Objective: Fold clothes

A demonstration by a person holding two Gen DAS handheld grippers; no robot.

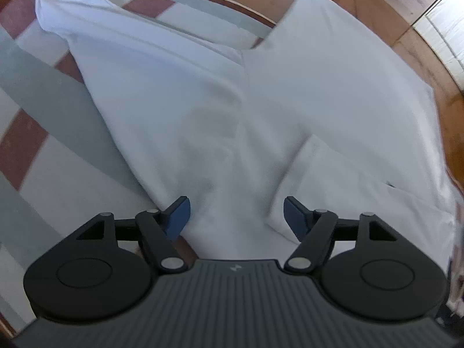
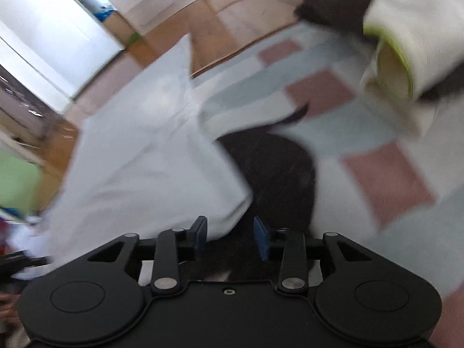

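A white garment [image 1: 203, 101] lies spread on a checked cloth [image 1: 37, 92], with a folded-over part [image 1: 348, 191] at its lower right. My left gripper [image 1: 237, 216] hangs just above the garment's near edge, open, with nothing pressed between its blue pads. In the blurred right wrist view the same white garment [image 2: 139, 159] lies at the left and partly covers a black garment [image 2: 278, 168]. My right gripper [image 2: 230, 233] is open over the spot where the white edge meets the black cloth. Neither pad presses on fabric.
The checked cloth [image 2: 385, 174] has grey, white and red-brown squares. A cream garment with green lining and dark parts [image 2: 406, 43] lies bunched at the far right. Wooden floor [image 1: 377, 8] shows past the cloth's edge, and white cabinets [image 2: 58, 34] stand at the back.
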